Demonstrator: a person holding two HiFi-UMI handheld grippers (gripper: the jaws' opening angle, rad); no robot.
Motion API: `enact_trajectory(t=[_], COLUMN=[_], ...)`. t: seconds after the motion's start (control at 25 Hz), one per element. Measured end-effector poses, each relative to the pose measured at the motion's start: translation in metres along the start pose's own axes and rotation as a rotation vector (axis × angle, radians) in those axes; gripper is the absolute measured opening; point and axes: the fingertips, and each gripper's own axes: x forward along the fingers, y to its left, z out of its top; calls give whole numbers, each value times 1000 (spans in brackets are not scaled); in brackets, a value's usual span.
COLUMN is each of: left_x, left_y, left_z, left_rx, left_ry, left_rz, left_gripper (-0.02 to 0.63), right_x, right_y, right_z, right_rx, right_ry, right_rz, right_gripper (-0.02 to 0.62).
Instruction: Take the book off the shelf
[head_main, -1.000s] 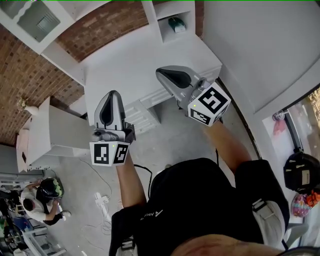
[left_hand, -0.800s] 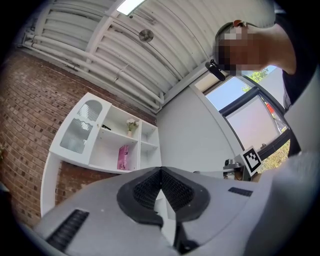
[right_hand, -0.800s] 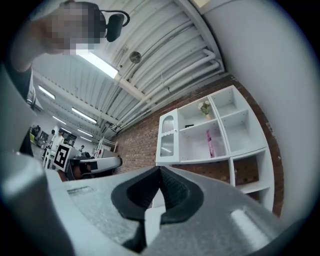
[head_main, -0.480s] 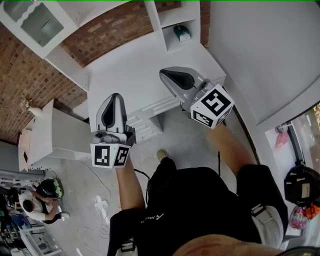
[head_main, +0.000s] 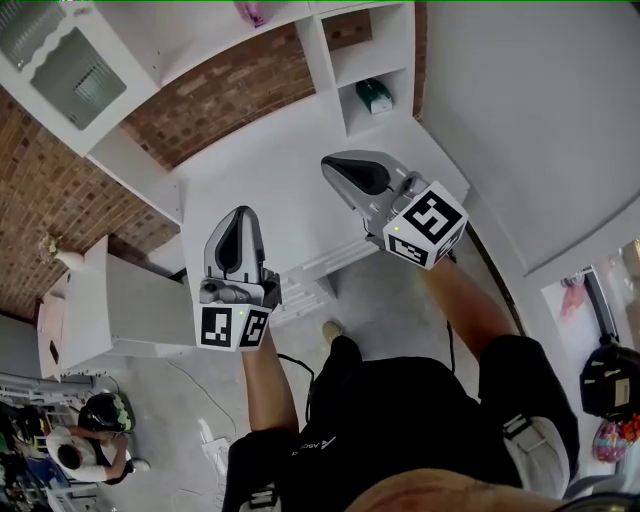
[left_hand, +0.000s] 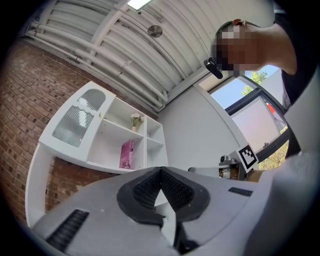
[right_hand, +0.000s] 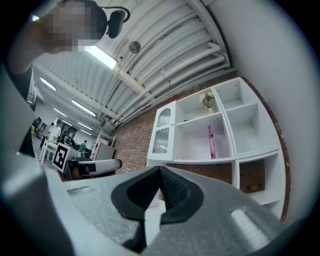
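Observation:
A pink book (left_hand: 127, 154) stands upright on the middle shelf of the white wall unit (left_hand: 107, 165), and it also shows as the pink book (right_hand: 211, 141) in the right gripper view. In the head view only the book's corner (head_main: 250, 12) peeks in at the top edge. My left gripper (head_main: 238, 216) is held over the white desk (head_main: 280, 170), shut and empty, far below the book. My right gripper (head_main: 332, 166) is beside it to the right, also shut with nothing in it. In each gripper view the jaws meet at the tip: left gripper (left_hand: 160, 172), right gripper (right_hand: 160, 172).
A small vase of flowers (right_hand: 207, 100) sits on the shelf above the book. A glass-fronted cabinet door (left_hand: 77, 117) is left of the book. A green object (head_main: 376, 95) lies in a low cubby. A brick wall (head_main: 60, 170) backs the unit. A person (head_main: 80, 445) crouches on the floor at lower left.
The desk and shelf unit have slid down in the head view, so the book's corner now shows at the top. Both grippers stay shut and sit a little further over the desk.

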Motion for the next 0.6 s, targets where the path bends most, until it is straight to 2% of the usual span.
enact_trajectory(t=[0.4, 0.6], left_x=[60, 83], left_y=[129, 179], left_z=[-20, -28], left_rx=[-36, -41], left_ry=[-15, -17], left_rz=[-70, -108], left_gripper=[-2, -2], right_x=[150, 208], right_y=[-61, -104], right_z=[-5, 5], right_rx=[-13, -29], right_ry=[8, -3], right_rz=[-76, -176], right_gripper=[2, 2])
